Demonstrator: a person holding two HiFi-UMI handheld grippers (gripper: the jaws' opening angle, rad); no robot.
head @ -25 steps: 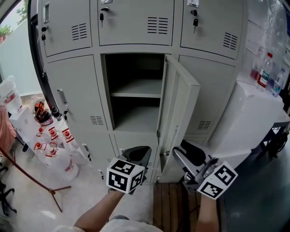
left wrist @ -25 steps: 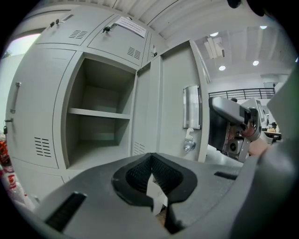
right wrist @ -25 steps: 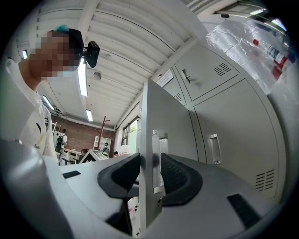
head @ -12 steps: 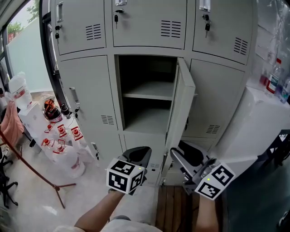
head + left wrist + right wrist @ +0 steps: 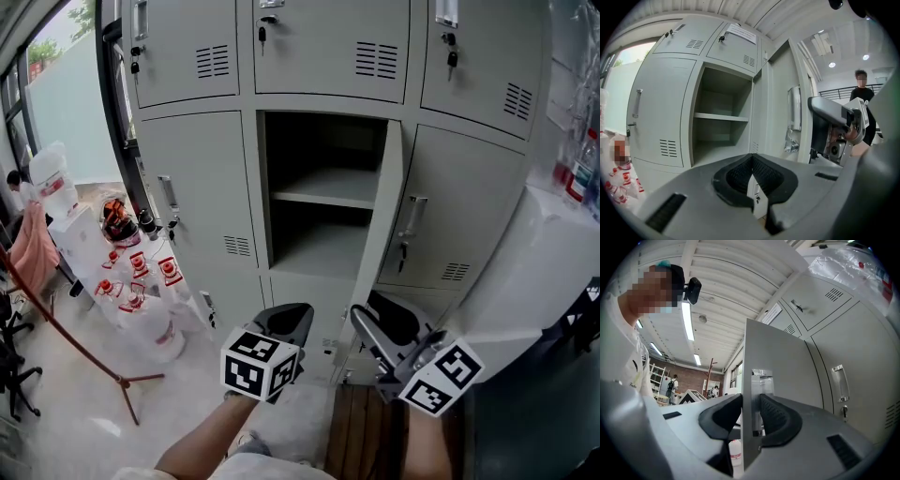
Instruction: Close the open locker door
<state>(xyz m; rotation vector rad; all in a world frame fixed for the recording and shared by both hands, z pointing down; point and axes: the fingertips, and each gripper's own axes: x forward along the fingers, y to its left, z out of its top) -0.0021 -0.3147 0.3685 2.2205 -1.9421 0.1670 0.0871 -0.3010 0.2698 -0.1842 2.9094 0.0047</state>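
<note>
**Head view:** The door point(image 5: 382, 216) of the middle locker point(image 5: 323, 150) stands out from the frame, almost edge-on and hinged on its right. The task is not done, and most of the swing shut looks still to come. There is one open door, with five closed ones in plain sight above and beside it. One shelf point(image 5: 328, 192) sits inside the open locker. Two tools are low in front: the left tool point(image 5: 289, 317) before the opening, and the right tool point(image 5: 375, 321) at the door's lower part.

**Left gripper view:** The left tool point(image 5: 751, 161) has its jaws together at the tips with nothing between them. It faces the open locker and is apart from the door point(image 5: 776, 108). The same single shelf point(image 5: 722, 116) shows here.

**Right gripper view:** The right tool point(image 5: 751, 404) has the free edge of the door point(image 5: 783, 366) between its jaws. The jaws have just been closing, and the pads seem to touch both faces of the door. I judge the door gripped, ready to be pushed home.
</note>
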